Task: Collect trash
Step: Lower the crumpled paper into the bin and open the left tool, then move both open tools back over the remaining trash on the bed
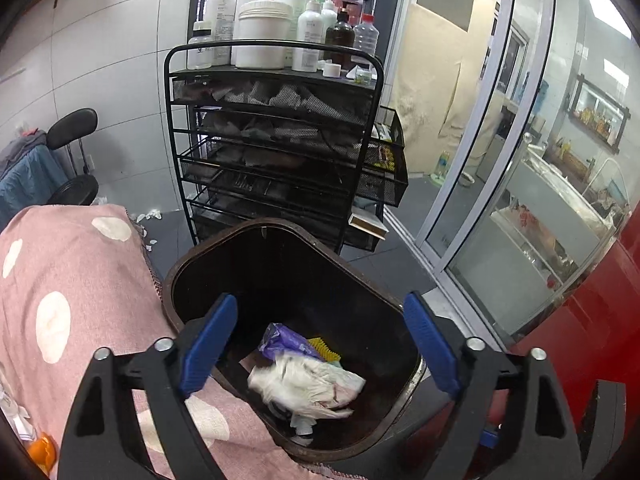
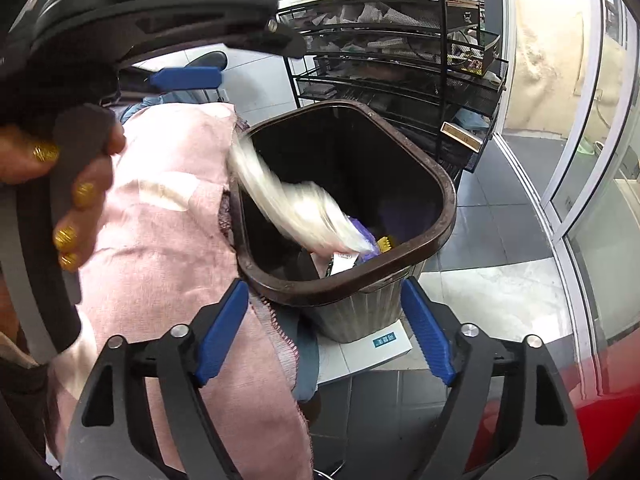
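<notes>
Both jaws wide above bin (image 1: 224, 240) rim

The white crumpled wrapper (image 2: 296, 208) is smeared by motion blur over the brown bin (image 2: 448, 208), so its shape cannot be told. The bin's near rim hides most of the trash at its bottom. The left gripper (image 2: 184, 78) is cut off by the picture's top-left corner. Labels on the cart's bottles (image 1: 260, 32) are too small to read.

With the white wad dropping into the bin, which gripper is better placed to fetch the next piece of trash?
Probably right. The right gripper is open and empty, outside the bin. The left gripper, also open, hangs over the bin's mouth above the wad and must pull back first.
</notes>
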`<move>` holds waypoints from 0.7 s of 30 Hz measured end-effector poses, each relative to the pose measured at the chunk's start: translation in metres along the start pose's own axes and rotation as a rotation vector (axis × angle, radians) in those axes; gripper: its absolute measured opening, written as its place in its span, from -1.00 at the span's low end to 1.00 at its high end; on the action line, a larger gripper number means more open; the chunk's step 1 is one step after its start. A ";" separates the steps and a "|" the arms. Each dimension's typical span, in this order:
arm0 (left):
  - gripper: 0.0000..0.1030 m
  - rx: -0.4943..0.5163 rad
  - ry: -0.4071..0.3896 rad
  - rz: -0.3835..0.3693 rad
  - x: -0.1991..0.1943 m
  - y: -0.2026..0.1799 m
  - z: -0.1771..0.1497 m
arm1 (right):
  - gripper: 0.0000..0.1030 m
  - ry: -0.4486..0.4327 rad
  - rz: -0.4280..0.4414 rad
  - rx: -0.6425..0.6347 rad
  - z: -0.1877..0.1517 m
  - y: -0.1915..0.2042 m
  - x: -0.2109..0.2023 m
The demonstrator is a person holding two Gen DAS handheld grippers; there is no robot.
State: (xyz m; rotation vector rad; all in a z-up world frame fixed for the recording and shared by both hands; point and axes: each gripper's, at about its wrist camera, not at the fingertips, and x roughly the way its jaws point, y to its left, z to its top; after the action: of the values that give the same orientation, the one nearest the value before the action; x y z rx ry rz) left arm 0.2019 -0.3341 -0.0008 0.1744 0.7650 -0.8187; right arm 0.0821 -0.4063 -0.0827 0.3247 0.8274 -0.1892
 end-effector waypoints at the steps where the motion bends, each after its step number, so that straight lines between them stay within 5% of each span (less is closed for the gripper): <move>1: 0.75 0.003 0.016 -0.003 0.001 0.001 -0.001 | 0.61 -0.002 -0.002 -0.001 -0.001 0.001 -0.001; 6: 0.90 0.006 0.007 0.030 -0.004 0.004 -0.007 | 0.70 0.000 -0.001 0.011 -0.006 0.003 -0.004; 21: 0.90 -0.050 -0.092 -0.002 -0.075 0.022 -0.029 | 0.75 -0.009 -0.012 -0.016 -0.004 0.019 -0.007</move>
State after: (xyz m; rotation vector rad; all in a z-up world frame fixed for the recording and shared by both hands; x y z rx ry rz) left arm 0.1690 -0.2624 0.0258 0.0910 0.6986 -0.8032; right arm 0.0805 -0.3870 -0.0758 0.3036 0.8214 -0.1950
